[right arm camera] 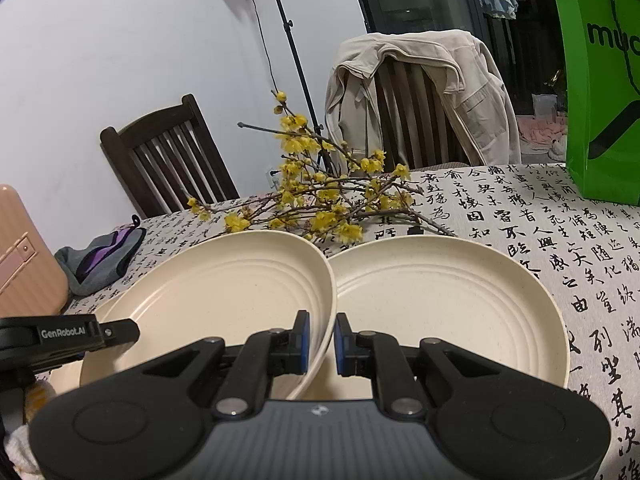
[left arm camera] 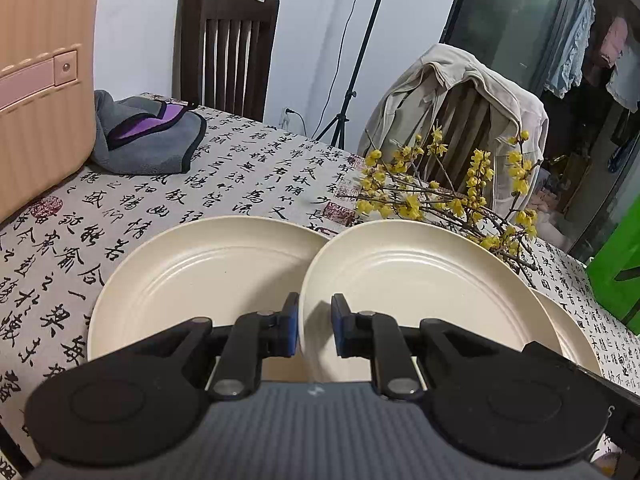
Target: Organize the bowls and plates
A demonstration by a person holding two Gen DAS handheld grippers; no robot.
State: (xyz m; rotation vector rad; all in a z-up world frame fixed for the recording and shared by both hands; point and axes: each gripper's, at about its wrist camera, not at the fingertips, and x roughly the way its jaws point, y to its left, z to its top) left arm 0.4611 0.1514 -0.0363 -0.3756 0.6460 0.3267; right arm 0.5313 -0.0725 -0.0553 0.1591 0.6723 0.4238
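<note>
Three cream plates lie in a row on the calligraphy tablecloth (left arm camera: 224, 168). The middle plate (left arm camera: 420, 292) (right arm camera: 224, 300) is tilted up off the cloth, and both grippers hold it. My left gripper (left arm camera: 314, 320) is shut on its left rim, with the left gripper (right arm camera: 68, 334) also showing at the edge of the right wrist view. My right gripper (right arm camera: 322, 340) is shut on its right rim. The left plate (left arm camera: 200, 272) rests flat beside it. The right plate (right arm camera: 440, 300) (left arm camera: 568, 332) lies flat, partly under the raised one.
Yellow flowering branches (right arm camera: 320, 204) (left arm camera: 460, 196) lie just behind the plates. A pink suitcase (left arm camera: 40, 80) and a grey-purple cloth (left arm camera: 148, 136) sit at the far left. A green bag (right arm camera: 600, 92) stands at the right. Two chairs, one draped with a beige jacket (right arm camera: 420, 92), stand behind the table.
</note>
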